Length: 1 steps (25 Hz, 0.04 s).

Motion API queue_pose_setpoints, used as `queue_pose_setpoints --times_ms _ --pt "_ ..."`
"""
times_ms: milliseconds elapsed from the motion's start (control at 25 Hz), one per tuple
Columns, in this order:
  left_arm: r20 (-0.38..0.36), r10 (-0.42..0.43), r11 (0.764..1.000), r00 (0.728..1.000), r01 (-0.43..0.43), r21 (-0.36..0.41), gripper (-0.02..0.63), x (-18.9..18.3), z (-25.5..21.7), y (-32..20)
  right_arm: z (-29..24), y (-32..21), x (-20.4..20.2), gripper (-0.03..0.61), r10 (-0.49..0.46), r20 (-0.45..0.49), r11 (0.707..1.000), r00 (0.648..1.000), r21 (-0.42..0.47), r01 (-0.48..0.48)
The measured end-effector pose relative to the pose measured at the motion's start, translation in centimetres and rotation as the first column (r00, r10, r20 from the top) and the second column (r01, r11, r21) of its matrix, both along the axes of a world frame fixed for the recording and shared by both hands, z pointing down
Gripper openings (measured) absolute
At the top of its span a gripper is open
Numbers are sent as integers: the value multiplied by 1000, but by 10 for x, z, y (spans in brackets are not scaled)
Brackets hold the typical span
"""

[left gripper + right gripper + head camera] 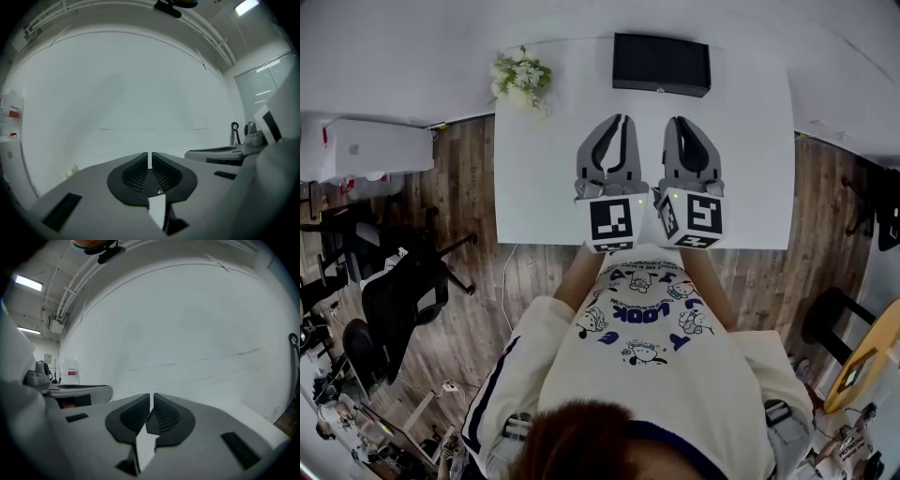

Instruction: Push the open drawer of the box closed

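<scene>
A black box (661, 64) stands at the far edge of the white table (544, 187); from the head view I cannot tell whether its drawer is out. My left gripper (622, 120) and right gripper (676, 122) are held side by side over the table's near half, pointing toward the box and well short of it. In the left gripper view the jaws (150, 160) are closed to a thin slit with nothing between them. The right gripper (151, 401) is shut and empty too. Both gripper views face a white wall, and the box does not show in them.
A small pot of white flowers (521, 79) sits at the table's far left corner. Wooden floor, a white cabinet (366, 148) and dark chairs (394, 300) lie to the left. A stool (830, 319) stands on the right.
</scene>
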<state>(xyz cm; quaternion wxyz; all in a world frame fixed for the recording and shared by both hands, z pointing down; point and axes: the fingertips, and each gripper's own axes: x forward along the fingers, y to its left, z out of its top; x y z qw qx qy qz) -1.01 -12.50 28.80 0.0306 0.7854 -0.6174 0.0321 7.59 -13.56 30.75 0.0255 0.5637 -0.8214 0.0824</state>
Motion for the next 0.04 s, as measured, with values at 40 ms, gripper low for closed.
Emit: queue_pose_setpoints --times_ms 40 --pt "1 0 1000 1000 0 1 35 0 0 0 0 0 0 43 0 -2 1000 1000 1 0"
